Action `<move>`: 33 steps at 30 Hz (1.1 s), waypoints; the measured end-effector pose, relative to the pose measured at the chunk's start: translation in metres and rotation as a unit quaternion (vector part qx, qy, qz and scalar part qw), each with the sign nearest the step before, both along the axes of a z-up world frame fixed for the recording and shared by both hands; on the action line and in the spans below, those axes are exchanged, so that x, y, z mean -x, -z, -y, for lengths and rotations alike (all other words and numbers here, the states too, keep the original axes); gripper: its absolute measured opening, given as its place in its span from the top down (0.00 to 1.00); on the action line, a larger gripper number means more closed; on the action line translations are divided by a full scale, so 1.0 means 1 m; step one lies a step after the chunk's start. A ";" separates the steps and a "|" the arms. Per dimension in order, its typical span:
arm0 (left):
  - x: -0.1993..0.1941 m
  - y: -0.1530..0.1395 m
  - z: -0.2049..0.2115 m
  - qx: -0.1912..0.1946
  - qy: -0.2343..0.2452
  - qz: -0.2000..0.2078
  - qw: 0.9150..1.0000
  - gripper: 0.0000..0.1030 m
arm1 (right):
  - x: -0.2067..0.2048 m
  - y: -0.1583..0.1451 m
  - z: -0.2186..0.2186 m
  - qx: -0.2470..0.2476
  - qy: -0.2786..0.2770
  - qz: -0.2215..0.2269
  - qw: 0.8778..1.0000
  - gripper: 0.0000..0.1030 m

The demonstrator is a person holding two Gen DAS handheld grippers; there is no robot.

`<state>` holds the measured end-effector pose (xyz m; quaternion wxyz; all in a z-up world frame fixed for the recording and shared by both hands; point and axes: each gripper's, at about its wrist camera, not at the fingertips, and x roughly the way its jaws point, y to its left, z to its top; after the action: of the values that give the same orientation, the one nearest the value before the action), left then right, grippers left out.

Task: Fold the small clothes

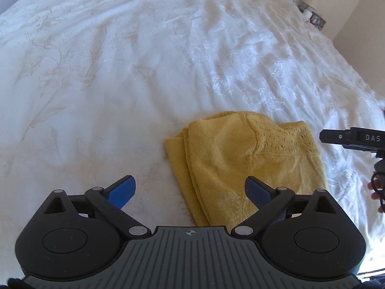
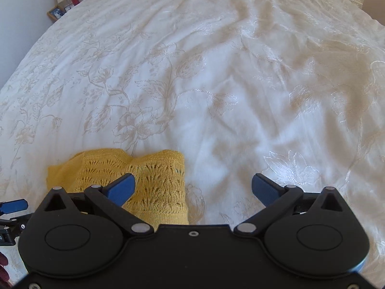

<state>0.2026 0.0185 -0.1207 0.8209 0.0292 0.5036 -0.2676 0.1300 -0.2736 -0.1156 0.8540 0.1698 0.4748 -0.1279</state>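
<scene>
We hold both tools with jaws wide apart and nothing between them: the left tool [image 1: 190,191] hangs above the near left part of the yellow knit garment [image 1: 243,166], and the right tool [image 2: 193,189] above its right edge. The garment lies on the white embroidered bedspread [image 1: 120,72], near the edge closest to us, already doubled into a compact, roughly rectangular bundle. We judge the fold to be released or nearly complete. To finish it well, we lift both tools clear without snagging the open lacework, then check that the layered edges on the left side line up; if they do not, we pinch only the top layer at a corner and draw it square. The knit is mustard yellow, plain on the left portion and open, fan-patterned lace on the right, with a raised seam between.
</scene>
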 end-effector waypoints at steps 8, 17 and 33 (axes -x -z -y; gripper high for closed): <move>0.055 -0.034 -0.002 -0.001 -0.022 0.022 1.000 0.00 | 0.042 -0.019 -0.033 -0.004 -0.063 0.001 0.998 0.00; 0.131 -0.071 0.007 -0.063 -0.117 0.057 0.990 0.02 | 0.107 -0.048 -0.059 0.035 -0.130 0.015 0.991 0.01; 0.192 -0.106 0.027 -0.139 -0.154 0.076 0.975 0.02 | 0.183 -0.095 -0.065 0.004 -0.111 0.045 0.993 0.01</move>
<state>0.0111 -0.0087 -0.0144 0.8759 0.0853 0.4708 -0.0629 -0.0530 -0.2082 -0.0208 0.8841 0.1182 0.4512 -0.0266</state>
